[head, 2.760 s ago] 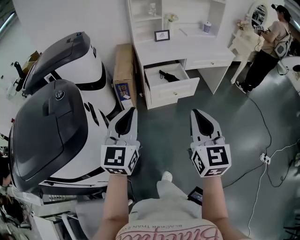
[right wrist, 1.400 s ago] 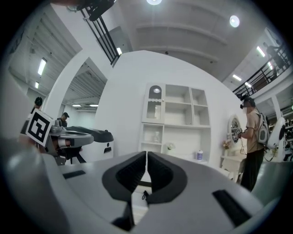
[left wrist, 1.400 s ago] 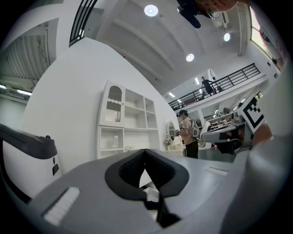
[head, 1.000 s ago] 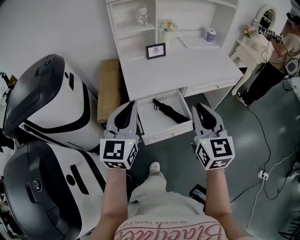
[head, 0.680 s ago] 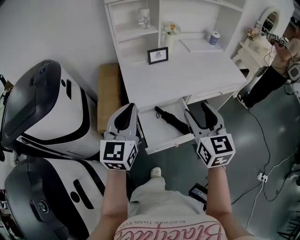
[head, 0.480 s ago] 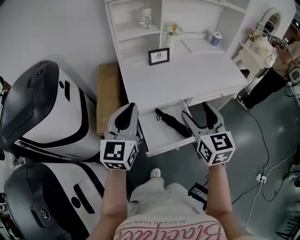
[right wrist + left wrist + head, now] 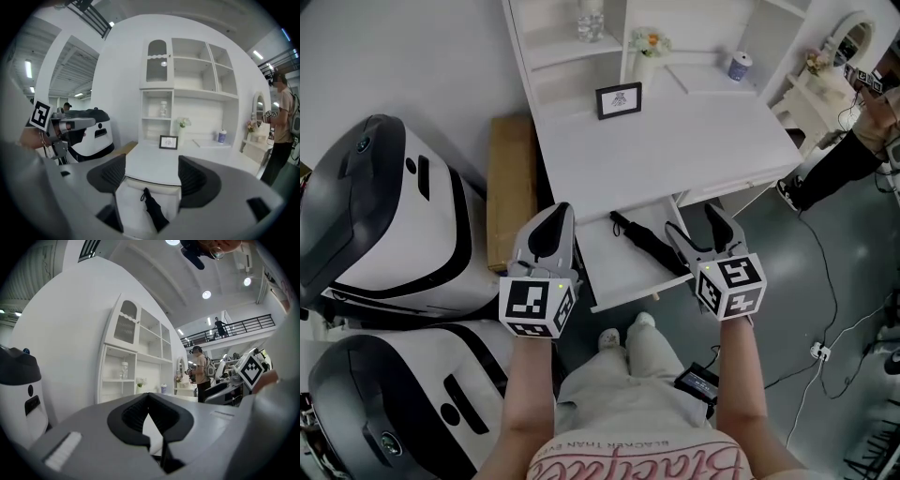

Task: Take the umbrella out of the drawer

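In the open drawer point(image 7: 617, 277) below the white bench point(image 7: 675, 150), the black folded umbrella point(image 7: 649, 246) lies on a slant, its far end close under the bench edge and its near end toward the drawer's right wall. The right gripper point(image 7: 694, 221) hangs just at that right wall, tilted down. Its jaws are opening, with nothing between them yet; the umbrella sits beyond them. The left gripper point(image 7: 558, 216) is level at the drawer's left side, its jaws clenched together and empty.

Likely risks: the right jaws could strike the drawer wall on the way in. A bite on loose fabric alone could let the umbrella slip. A straight lift might catch its far end under the bench.
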A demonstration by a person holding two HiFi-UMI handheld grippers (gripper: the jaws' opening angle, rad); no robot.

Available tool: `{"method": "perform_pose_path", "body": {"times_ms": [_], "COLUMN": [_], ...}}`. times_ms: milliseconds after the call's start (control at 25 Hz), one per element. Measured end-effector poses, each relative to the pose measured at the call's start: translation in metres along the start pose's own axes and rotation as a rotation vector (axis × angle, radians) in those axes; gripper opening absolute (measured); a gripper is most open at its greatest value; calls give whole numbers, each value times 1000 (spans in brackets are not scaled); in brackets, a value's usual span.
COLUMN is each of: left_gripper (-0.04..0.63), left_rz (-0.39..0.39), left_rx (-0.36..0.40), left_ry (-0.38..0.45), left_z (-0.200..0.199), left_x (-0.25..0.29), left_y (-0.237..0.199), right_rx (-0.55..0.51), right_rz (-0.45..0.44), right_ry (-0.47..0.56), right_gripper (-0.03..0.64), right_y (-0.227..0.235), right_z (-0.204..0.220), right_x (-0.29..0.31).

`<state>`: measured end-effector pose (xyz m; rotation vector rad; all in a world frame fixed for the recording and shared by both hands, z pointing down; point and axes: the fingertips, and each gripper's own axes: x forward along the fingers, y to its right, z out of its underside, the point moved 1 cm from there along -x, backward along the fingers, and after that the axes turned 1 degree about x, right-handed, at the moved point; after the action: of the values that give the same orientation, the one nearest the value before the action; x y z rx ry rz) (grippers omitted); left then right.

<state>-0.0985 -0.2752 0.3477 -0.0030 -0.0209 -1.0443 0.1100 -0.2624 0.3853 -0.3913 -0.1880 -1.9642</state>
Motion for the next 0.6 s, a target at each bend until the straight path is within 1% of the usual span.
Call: {"method": "perform_pose_path", "body": {"times_ms": [320,600], "left_gripper": [8,8], "left_rz": [-13,-28], "left_rx": [-29,-45], "left_ry": [-67,-129], "left_z": [31,58], "left_x": [24,43], "left_y": [-5,-6], "right_rx": [31,42], "right_rz": [-55,-140], "right_ry": [-126,-267], "right_gripper": [320,319], "right_y": [13,16], "right_z": [47,98], "right_x": [40,78]}}
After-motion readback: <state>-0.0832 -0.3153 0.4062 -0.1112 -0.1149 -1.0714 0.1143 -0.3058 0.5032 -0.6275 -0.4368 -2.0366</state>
